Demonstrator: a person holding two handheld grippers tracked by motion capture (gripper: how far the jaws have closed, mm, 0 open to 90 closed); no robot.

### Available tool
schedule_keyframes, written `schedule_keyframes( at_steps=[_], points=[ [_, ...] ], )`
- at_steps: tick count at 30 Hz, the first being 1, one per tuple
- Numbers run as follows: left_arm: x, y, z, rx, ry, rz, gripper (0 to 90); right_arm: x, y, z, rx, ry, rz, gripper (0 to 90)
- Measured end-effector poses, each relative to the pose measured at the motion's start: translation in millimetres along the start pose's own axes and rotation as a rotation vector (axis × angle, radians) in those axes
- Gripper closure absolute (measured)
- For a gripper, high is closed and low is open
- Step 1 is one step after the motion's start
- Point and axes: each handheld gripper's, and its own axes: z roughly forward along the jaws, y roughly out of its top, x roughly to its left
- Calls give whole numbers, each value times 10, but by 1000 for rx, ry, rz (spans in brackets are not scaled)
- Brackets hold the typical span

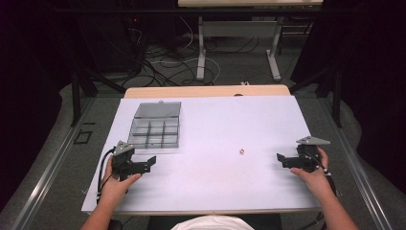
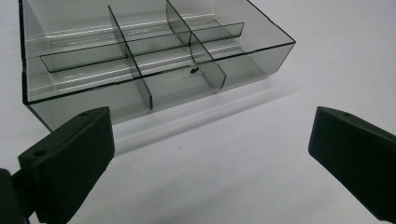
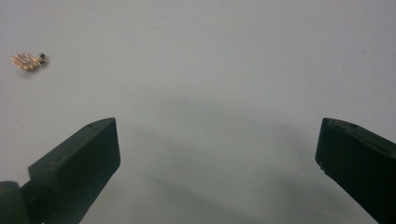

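Though tiny and blurred, gold trinket lies mid-bench; compartment box near left edge; both grippers' fingers apart, empty.

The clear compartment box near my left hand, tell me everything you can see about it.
The compartment box looks like smoky, see-through plastic, rectangular and shallow, with thin dividers splitting it into small cells in rows. Its hinged lid is open, laid back on the far side. One cell holds a tiny dark item; the others look empty. It sits flat on the white table, at the left and toward the far edge, just beyond the open left tool, which does not touch it.
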Motion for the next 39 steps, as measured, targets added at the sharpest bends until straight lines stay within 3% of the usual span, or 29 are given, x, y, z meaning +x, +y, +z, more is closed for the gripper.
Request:
schedule_keyframes(
  at_steps=[4, 13, 24, 38, 39],
  points=[
    [-48, 6, -6, 8, 4, 21, 2, 83, 16, -104, -27, 7, 43, 0],
    [-158, 9, 3, 11, -8, 55, 3, 192, -26, -280, -65, 14, 22, 0],
    [-231, 9, 15, 17, 10, 96, 9, 202, -29, -266, -74, 20, 29, 0],
    [-364, 1, 45, 39, -14, 114, 23, 235, -19, -213, -76, 21, 7, 0],
    [-385, 5, 53, 46, -12, 130, 24, 239, -20, -207, -80, 22, 8, 0]
  ],
)
